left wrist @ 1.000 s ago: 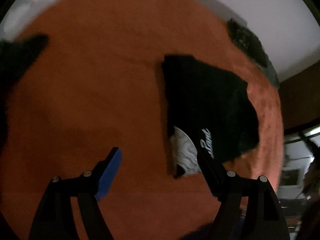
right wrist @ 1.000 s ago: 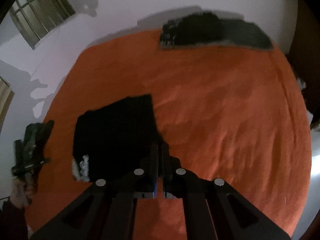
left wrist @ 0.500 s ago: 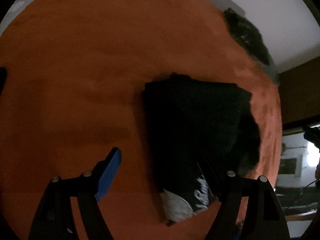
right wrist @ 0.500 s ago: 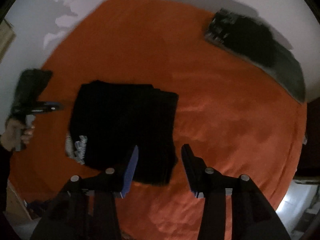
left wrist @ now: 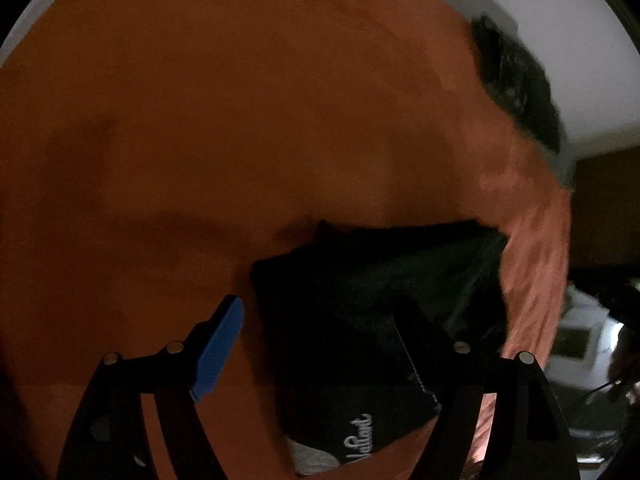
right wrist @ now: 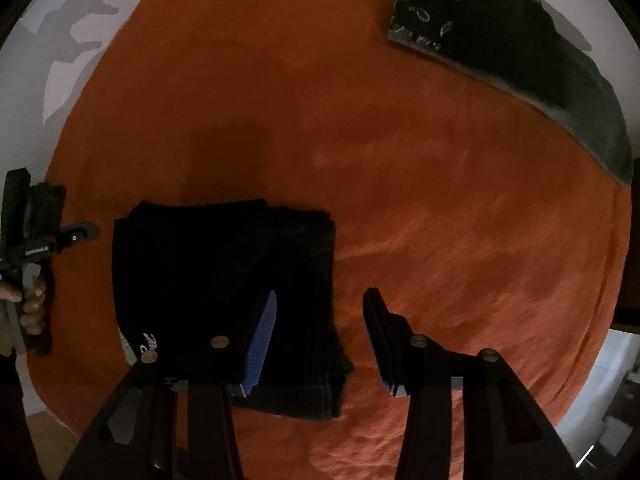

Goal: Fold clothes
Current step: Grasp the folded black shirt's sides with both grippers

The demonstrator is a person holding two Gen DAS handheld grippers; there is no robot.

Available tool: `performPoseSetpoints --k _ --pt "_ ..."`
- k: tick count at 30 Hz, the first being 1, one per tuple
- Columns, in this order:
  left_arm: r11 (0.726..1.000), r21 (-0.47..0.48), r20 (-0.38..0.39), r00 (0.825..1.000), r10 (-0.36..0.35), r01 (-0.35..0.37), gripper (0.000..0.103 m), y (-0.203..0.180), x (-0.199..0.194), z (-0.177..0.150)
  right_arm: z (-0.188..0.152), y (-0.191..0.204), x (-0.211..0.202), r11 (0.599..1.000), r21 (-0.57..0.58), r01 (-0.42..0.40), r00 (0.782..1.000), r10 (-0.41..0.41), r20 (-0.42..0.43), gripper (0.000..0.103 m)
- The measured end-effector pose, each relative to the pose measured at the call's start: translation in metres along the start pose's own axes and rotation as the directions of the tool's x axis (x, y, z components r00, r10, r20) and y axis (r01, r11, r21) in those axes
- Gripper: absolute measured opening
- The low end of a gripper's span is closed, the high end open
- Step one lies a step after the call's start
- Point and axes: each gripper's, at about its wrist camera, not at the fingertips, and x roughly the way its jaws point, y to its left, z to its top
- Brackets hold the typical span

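Observation:
A folded black garment (left wrist: 360, 300) with white lettering lies flat on the orange blanket (left wrist: 240, 140). My left gripper (left wrist: 320, 332) hangs above the garment's left part, jaws wide open with nothing pressed between them. In the right wrist view the same garment (right wrist: 208, 272) is a neat rectangle at lower left. My right gripper (right wrist: 320, 332) is open over the garment's right edge, blue pad (right wrist: 262, 340) above the cloth, the other finger above bare blanket. Neither gripper holds anything.
A stack of dark folded clothes (right wrist: 500, 40) sits at the blanket's far right edge, also visible as a dark pile (left wrist: 516, 80). A hand (right wrist: 28, 304) holds the left gripper at the blanket's left edge. White floor surrounds the blanket.
The right gripper went from shut to open and swung over the garment's right edge. The left gripper moved toward the garment, which now lies under its jaws.

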Motion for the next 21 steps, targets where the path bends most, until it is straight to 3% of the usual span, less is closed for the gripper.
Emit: performPoseSetpoints --k 10,16,19,21 --pt "1.000 -0.013 -0.047 0.999 0.014 -0.015 0.079 0.008 0.033 -0.022 -0.022 -0.009 0.082 0.996 0.009 -0.092 0.995 0.093 -0.036 0.044" --pt "0.997 -0.046 -0.052 0.996 0.066 -0.068 0.079 0.023 0.028 -0.056 -0.063 -0.017 0.113 0.998 0.025 -0.062 0.995 0.063 -0.078 0.044" --pt "0.995 -0.037 -0.033 0.996 0.087 -0.088 0.079 0.019 0.016 -0.074 -0.081 -0.029 0.113 0.995 0.094 -0.039 0.995 0.047 -0.091 0.044" --pt "0.995 -0.024 -0.022 0.995 0.093 -0.094 0.079 0.014 0.008 -0.087 -0.089 -0.040 0.102 0.987 0.158 -0.031 0.998 0.040 -0.051 0.044"
